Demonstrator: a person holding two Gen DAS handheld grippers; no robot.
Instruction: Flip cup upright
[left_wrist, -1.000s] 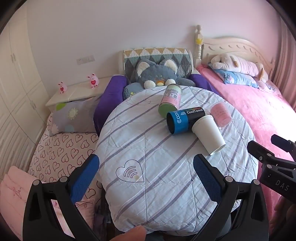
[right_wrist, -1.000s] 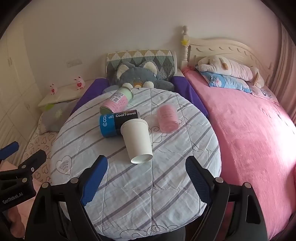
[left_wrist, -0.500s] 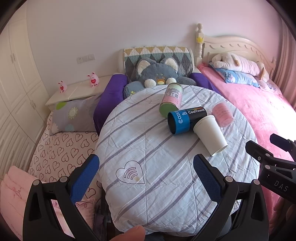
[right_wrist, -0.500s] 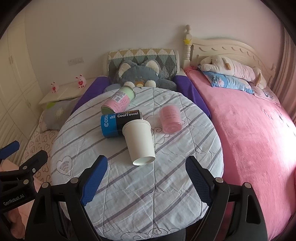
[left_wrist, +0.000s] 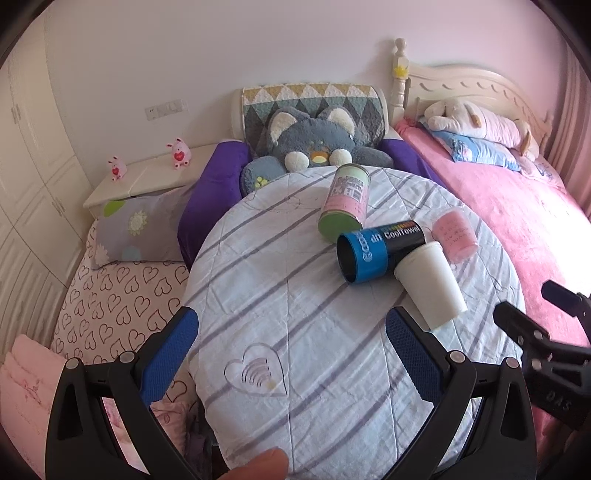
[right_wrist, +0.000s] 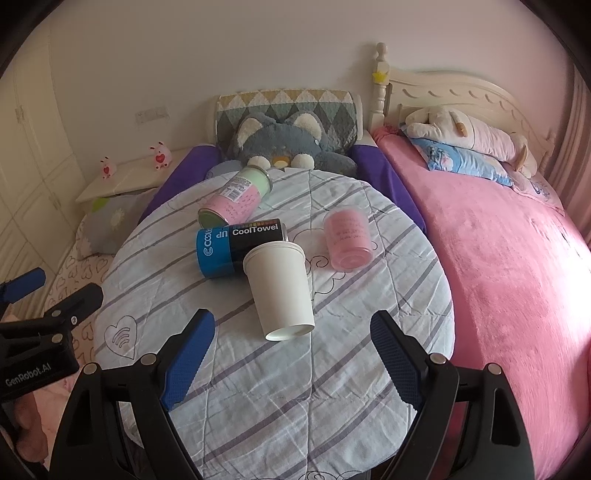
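A white paper cup (right_wrist: 279, 291) lies on its side on the round table (right_wrist: 332, 387), its closed base toward me; it also shows in the left wrist view (left_wrist: 430, 284). A blue-and-black CoolTowel can (right_wrist: 240, 245) lies against it, with a pink-and-green can (right_wrist: 232, 201) behind and a pink cup (right_wrist: 347, 240) to the right. My right gripper (right_wrist: 291, 354) is open and empty, just short of the white cup. My left gripper (left_wrist: 291, 354) is open and empty over the table's near left part.
The table wears a striped quilted cover. A grey cat plush (right_wrist: 284, 142) sits behind it. A pink bed (right_wrist: 498, 240) lies to the right, a heart-print mattress (left_wrist: 110, 295) and white nightstand (left_wrist: 147, 177) to the left.
Both grippers have moved a little forward toward the table. The cups and cans look nearer and have not moved on the cloth.
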